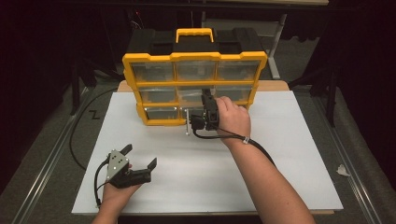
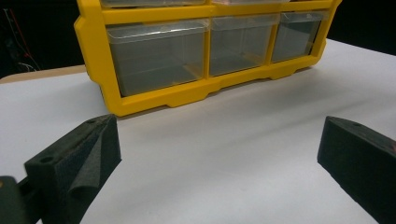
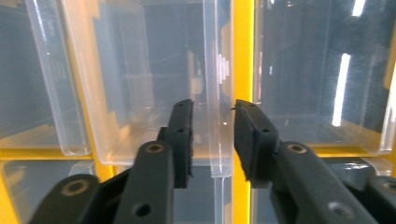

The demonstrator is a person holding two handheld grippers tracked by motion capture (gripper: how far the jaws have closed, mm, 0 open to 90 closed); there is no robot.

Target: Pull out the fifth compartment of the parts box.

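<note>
Looking down from the high view, the right claw [image 1: 207, 100] is right up against the front of the yellow drawer cabinet [image 1: 194, 57], at the middle column, around the second row of clear drawers. The cabinet sits at 12 o'clock on the white desk [image 1: 289, 154], pushed toward the far edge.

The bit that matters shows in the right gripper view: the claw's two black jaws straddle the clear wall of a drawer [image 3: 215, 93], one jaw inside the drawer and one outside it, next to the yellow divider [image 3: 243, 56]. The wall runs straight away from the claw, dead ahead at 12, and there's a small gap on each side, so the jaws are close together but I wouldn't call it a pinch yet. My guess is the next move is a squeeze on that wall and a pull straight back toward 6 o'clock, along the drawer's long axis. Any sideways tug would probably jam it in its slot.

The left claw [image 1: 138, 157] is spread wide and holding nothing, parked at about 7 o'clock near the front edge of the desk, well apart from the cabinet. From its own camera the bottom row of drawers sits ahead at about 12. So the right hand [image 1: 233, 119] is clearly the nearer one for this job.
</note>
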